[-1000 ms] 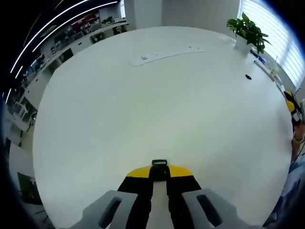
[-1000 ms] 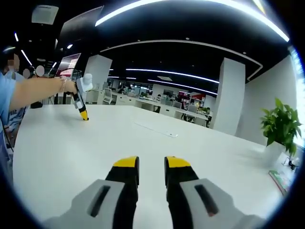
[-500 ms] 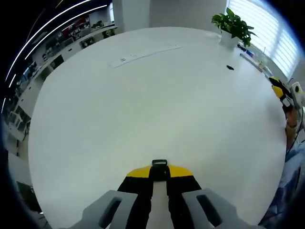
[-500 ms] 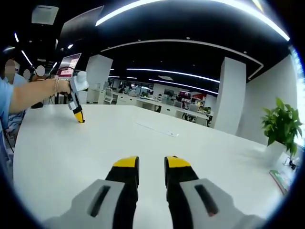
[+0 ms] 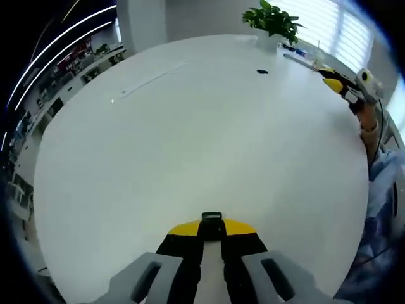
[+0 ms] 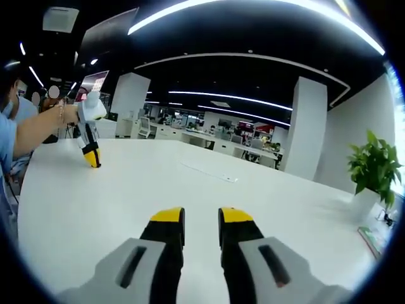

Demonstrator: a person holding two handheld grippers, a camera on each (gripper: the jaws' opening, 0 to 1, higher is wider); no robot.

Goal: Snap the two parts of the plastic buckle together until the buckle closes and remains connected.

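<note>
In the left gripper view my left gripper (image 5: 211, 225) is shut on a small black buckle part (image 5: 211, 218), which sticks out between the yellow tips just above the white table (image 5: 190, 139). A second small black piece (image 5: 262, 71) lies far off on the table near the plant. My right gripper (image 5: 340, 85) shows at the upper right, held by a hand. In the right gripper view my right gripper (image 6: 201, 218) stands open over the table with nothing between its jaws. The left gripper (image 6: 92, 157) hangs at the far left, tips down near the table top.
A potted plant (image 5: 272, 19) stands at the table's far edge, also the plant (image 6: 373, 168) at the right. A thin white strip (image 6: 209, 172) lies on the table. A person's blue sleeve (image 5: 383, 190) is at the right. Office desks and pillars lie beyond.
The left gripper view has swung, so the plant, the black piece and the right gripper sit further left in it. In the right gripper view the left gripper has shifted left and lower.
</note>
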